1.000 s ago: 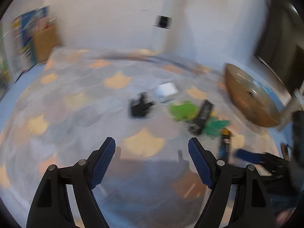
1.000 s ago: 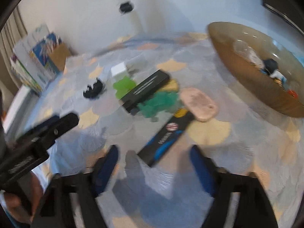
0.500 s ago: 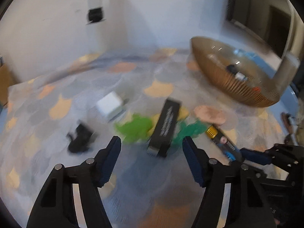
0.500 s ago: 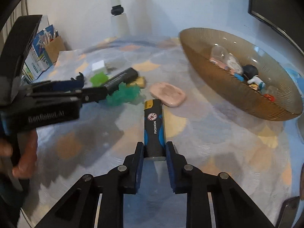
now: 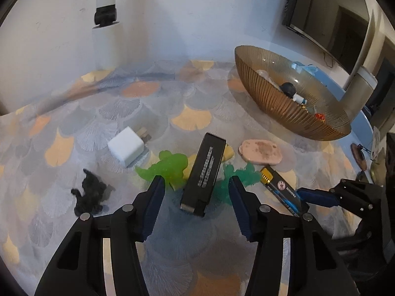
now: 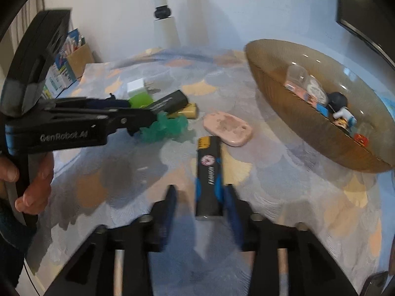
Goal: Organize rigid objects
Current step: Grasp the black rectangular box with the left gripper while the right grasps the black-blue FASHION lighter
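Observation:
My left gripper (image 5: 195,192) is open, its fingers on either side of the near end of a long black box (image 5: 203,172) lying across two green toys (image 5: 170,166). My right gripper (image 6: 198,197) is open; a black-and-blue lighter (image 6: 208,175) lies between its fingers, close to the right one. The lighter also shows in the left wrist view (image 5: 281,190). A pink oval case (image 6: 228,128) lies just beyond it. The amber ribbed bowl (image 6: 308,125) with small toys stands at the right.
A white charger cube (image 5: 127,146) and a black toy figure (image 5: 90,194) lie left of the pile on the patterned cloth. A white post (image 5: 106,22) stands at the back wall. A cardboard box with books (image 6: 71,61) sits far left.
My right gripper was shut on the lighter and has opened, leaving the lighter between its fingers. My left gripper has moved in over the black box's near end.

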`<state>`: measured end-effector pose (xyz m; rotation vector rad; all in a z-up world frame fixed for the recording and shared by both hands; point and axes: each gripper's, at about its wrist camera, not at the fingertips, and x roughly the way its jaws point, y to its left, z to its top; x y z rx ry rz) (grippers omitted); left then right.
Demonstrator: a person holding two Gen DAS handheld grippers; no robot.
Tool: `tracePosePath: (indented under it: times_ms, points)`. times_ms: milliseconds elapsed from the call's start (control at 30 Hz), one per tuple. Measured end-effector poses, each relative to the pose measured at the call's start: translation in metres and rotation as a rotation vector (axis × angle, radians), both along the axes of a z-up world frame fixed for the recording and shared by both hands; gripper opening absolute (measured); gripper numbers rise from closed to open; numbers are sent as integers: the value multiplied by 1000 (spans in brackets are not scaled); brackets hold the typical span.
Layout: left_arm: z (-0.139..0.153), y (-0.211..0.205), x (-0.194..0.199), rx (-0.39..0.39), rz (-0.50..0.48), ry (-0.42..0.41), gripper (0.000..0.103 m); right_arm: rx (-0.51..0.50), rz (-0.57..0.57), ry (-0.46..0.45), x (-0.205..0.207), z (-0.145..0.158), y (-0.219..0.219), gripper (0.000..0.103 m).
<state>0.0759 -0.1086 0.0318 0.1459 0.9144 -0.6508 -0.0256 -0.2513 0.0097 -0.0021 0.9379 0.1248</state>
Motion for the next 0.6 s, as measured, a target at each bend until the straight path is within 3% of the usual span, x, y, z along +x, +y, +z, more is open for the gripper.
tracePosePath:
  times_ms: [100, 233, 333, 400, 500, 567, 600]
  points:
    - [0, -8, 3, 16, 3, -16, 51, -71, 8, -10, 1, -3, 13, 52]
    - [-1, -29, 4, 96, 5, -66, 51, -47, 4, -14, 0, -4, 8, 52]
    - [-6, -47, -7, 230, -33, -147, 51, -28, -34, -23, -2, -3, 1, 37]
    - [-6, -46, -11, 219, -66, -136, 26, -4, -45, -29, -3, -2, -4, 24]
    - [-6, -40, -16, 214, -57, -144, 20, 19, -52, -32, -4, -1, -7, 23]
    - [-2, -34, -21, 201, -37, -160, 8, 31, -37, -40, -5, 1, -7, 23]
    - [2, -27, -23, 174, -20, -142, 7, 32, -31, -45, -7, 2, -6, 23]
